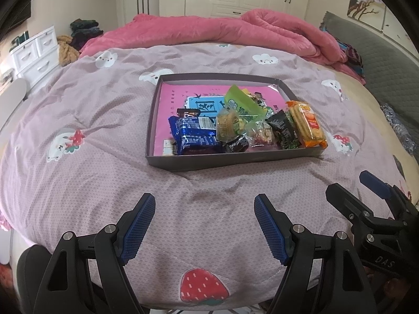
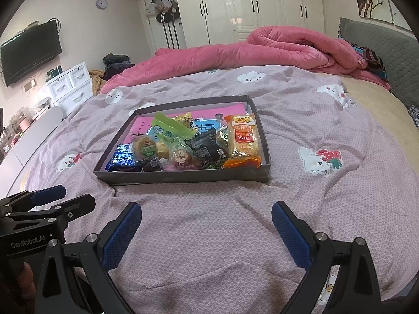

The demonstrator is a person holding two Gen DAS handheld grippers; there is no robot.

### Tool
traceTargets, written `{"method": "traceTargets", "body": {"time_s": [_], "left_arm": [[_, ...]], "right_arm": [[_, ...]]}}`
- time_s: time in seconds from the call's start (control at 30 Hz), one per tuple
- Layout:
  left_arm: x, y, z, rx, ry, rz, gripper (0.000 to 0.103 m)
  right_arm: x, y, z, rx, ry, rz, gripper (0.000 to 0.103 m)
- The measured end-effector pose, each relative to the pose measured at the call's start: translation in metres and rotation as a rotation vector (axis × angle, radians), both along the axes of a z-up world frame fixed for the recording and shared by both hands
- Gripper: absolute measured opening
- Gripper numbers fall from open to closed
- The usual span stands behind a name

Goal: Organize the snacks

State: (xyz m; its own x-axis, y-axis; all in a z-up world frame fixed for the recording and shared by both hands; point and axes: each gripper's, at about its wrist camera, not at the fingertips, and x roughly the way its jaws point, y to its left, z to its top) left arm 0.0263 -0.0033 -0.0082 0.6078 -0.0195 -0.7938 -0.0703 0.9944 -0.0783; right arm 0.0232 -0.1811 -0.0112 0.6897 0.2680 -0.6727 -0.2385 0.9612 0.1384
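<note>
Grey shallow tray (image 1: pixel 183 163) brims with mixed wrapped snacks (image 1: pixel 235 128); both grippers gape, holding nothing.

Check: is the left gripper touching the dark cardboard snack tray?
Apart. Left wrist view shows bare quilt between the open left gripper and the tray.

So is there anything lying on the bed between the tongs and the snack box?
Nothing visible. Only bare lilac patterned quilt lies between the open left tongs, the open right tongs and the shallow dark cardboard box of wrapped snacks.
</note>
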Motion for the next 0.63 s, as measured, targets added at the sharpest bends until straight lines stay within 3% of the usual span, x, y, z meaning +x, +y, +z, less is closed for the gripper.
{"method": "traceTargets", "body": {"time_s": [0.43,0.63], "left_arm": [[0.003,0.005,-0.002,0.01,-0.016,-0.004,0.079],[0.027,0.048,0.0,0.015,-0.048,0.048,0.081]], "right_arm": [[0.015,-0.008,-0.004,0.017,0.003,-0.039,0.101],[0.055,-0.053,-0.008,0.046,0.014,-0.188,0.101]]}}
